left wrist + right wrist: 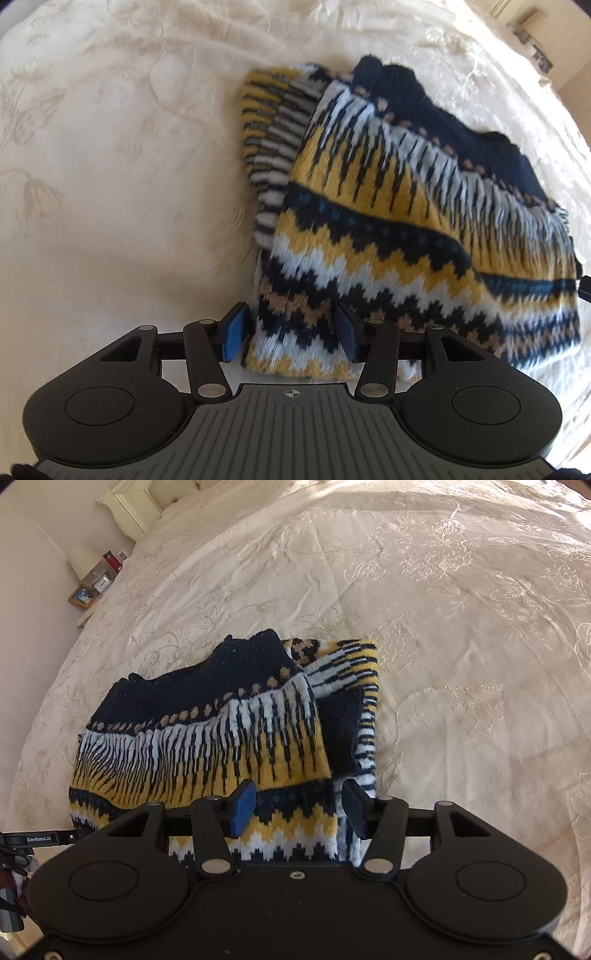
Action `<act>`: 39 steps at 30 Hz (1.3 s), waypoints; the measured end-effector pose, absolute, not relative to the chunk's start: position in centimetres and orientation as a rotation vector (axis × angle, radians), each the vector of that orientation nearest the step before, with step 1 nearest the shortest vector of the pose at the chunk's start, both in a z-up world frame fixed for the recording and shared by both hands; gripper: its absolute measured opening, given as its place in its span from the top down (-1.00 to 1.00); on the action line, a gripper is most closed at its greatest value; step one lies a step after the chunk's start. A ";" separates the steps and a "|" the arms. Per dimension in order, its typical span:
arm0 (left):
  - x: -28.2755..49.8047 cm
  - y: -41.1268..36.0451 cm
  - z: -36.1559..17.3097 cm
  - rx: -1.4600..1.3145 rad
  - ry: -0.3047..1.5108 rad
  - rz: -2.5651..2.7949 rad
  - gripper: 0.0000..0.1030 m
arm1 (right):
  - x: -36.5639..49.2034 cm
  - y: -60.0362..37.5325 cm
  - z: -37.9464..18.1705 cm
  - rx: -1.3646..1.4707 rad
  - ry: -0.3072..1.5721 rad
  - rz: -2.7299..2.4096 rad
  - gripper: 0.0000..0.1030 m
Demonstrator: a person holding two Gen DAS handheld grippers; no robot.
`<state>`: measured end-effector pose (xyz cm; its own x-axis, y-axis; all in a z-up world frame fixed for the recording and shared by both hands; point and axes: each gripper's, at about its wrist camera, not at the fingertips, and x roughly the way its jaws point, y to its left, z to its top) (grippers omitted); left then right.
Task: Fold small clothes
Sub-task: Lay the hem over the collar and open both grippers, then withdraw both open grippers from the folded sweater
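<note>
A knitted sweater [388, 206] in navy, yellow and white zigzag bands lies folded on a cream embroidered bedspread [129, 184]. One striped sleeve [269, 122] sticks out along its left side. My left gripper [291, 332] is open over the sweater's near left corner, with the hem between its blue pads [232, 334], unclamped. In the right wrist view the sweater [221, 731] lies with its navy neck part farthest away. My right gripper [299, 808] is open at the near right corner, fingers apart on either side of the knit.
The bedspread [461, 646] spreads wide around the sweater. A nightstand [92, 587] with a lamp [83, 559], a clock and a picture frame stands beside the bed at the far left, near a white headboard [129, 502]. A black bar of the other gripper [37, 838] shows at the left edge.
</note>
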<state>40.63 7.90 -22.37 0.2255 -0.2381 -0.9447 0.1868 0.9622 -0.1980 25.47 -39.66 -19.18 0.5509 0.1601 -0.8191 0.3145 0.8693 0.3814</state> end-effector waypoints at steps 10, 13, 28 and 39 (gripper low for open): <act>39.2 8.4 -23.1 -0.037 1.285 -0.280 0.02 | 24.3 -39.3 -19.1 0.489 0.998 -0.111 -0.14; 38.9 8.3 -23.1 -0.045 1.291 -0.263 0.01 | 24.9 -39.2 -18.6 0.465 0.978 -0.101 -0.14; 38.9 6.9 -23.4 0.018 1.330 -0.240 -0.03 | 29.8 -37.9 -20.1 0.317 1.092 -0.068 0.79; 39.4 6.7 -23.4 0.063 1.351 -0.267 -0.05 | 30.4 -39.3 -20.4 0.271 1.129 -0.200 0.89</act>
<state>39.41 6.74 -23.36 0.1927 -0.1538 -0.9691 0.2260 0.9681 -0.1087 30.36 -39.30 -20.42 0.4151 -0.0207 -0.9095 0.2932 0.9494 0.1123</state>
